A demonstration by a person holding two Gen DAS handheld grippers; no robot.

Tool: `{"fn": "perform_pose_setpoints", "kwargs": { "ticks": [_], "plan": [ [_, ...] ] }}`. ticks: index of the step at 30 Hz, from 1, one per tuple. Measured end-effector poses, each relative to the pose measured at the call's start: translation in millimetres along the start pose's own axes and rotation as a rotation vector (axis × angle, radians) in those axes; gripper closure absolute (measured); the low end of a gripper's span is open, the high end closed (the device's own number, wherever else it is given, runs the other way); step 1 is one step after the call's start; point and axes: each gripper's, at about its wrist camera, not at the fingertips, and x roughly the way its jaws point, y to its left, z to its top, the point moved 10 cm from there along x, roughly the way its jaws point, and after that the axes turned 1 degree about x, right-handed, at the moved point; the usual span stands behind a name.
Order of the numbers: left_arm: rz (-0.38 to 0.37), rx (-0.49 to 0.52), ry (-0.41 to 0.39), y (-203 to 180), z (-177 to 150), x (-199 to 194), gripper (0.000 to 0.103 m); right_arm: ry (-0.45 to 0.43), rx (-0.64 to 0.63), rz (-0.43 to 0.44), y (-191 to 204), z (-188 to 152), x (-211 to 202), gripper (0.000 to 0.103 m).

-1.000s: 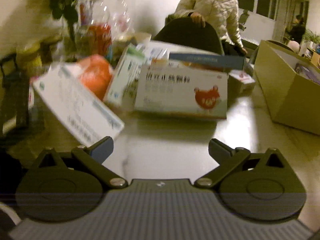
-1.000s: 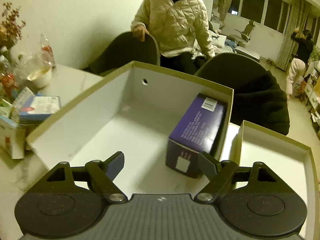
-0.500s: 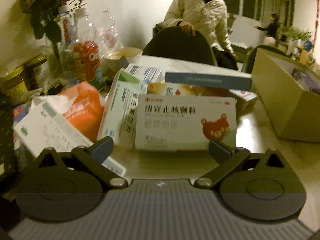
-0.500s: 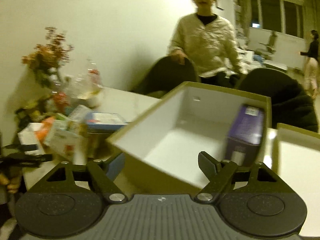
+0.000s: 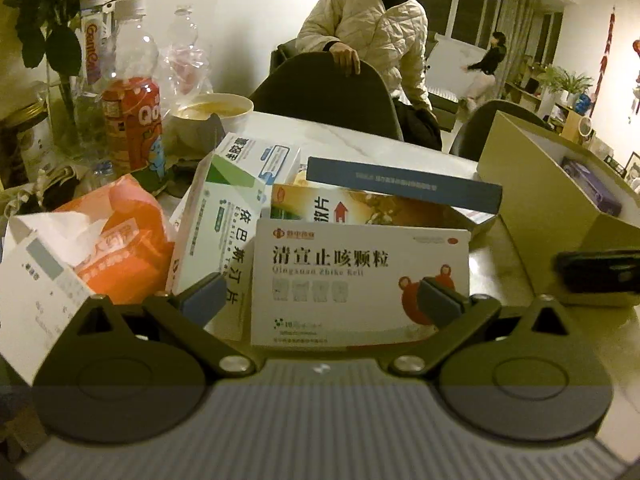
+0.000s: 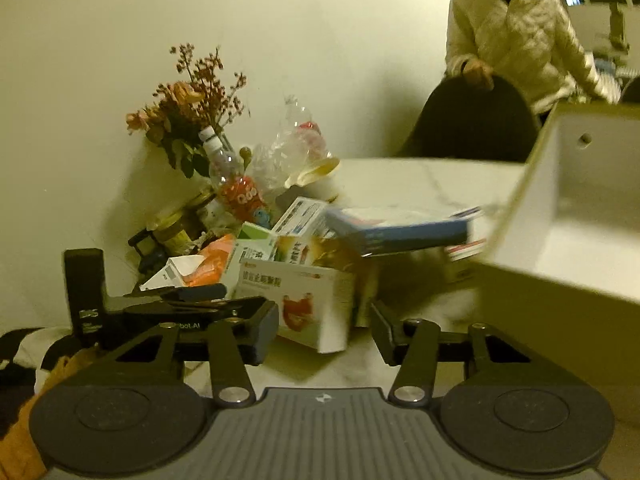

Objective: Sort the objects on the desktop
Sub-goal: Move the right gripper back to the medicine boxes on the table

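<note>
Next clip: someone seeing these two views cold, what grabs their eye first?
Front and centre in the left wrist view stands a white medicine box with a red bear, framed by the open left claw. Behind it a heap of boxes carries a flat blue box on top, with an orange tissue pack to the left. To the right sits a large open cardboard box; the right claw is open too.

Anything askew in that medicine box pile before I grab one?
Yes. The blue box lies tilted across the top of the pile, overhanging toward the cardboard bin. The green-and-white box leans against its neighbours. The bear-print box stands upright in front.
</note>
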Motion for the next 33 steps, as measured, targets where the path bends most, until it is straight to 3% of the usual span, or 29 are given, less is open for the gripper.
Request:
{"fn": "perform_pose_setpoints", "kwargs": {
  "ticks": [11, 16, 19, 33],
  "plan": [
    [-0.061, 0.008, 0.017, -4, 10, 15, 0.000, 0.030, 0.111, -0.091, -10, 1, 68, 0.049],
    [-0.031, 0.026, -0.023, -9, 11, 13, 0.015, 0.038, 0.142, -0.088, -17, 1, 83, 0.051],
    [-0.046, 0.002, -0.034, -10, 10, 8, 0.016, 0.035, 0.150, -0.064, -16, 1, 83, 0.058],
    [-0.109, 0.011, -0.102, -42, -17, -23, 0.016, 0.005, 0.038, -0.071, -4, -11, 35, 0.058]
  ]
}}
